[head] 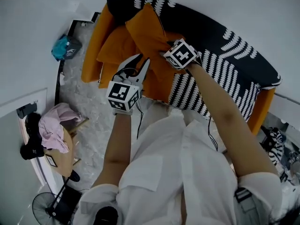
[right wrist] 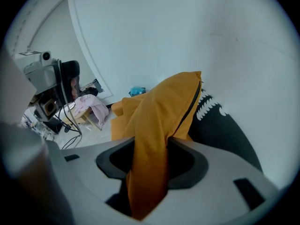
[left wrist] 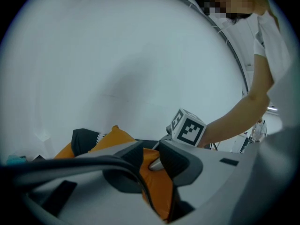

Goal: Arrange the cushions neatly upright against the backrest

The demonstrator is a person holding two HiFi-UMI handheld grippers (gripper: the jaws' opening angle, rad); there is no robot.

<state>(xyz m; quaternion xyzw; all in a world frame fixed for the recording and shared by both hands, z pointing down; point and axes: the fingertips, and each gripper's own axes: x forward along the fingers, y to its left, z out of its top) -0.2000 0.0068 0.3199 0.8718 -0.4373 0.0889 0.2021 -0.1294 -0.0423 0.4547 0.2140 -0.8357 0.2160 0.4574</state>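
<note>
Nearest the person, the left claw (left wrist: 152, 165) is clenched on a thin fold of orange cloth at the edge of the orange cushion (head: 146, 29). Just beyond it, the right claw (right wrist: 150, 158) is clamped on another bunch of what looks like the same cushion. The cushion hangs lifted over the seat of the sofa (head: 91, 60) and is not yet set against the backrest (head: 225, 43).

The risk lies in these shallow grips. Both claws hold only cover cloth, so the weight of the filling could drag the fabric out of one claw, and the cushion would then swing or drop sideways. Pulling the claws apart could also strain the dark seam along its edge.

Farther back, a second cushion (head: 112, 48) lies slumped, and swinging the held one in could knock it flatter. A cushion set too steeply against the backrest may topple forward.
</note>
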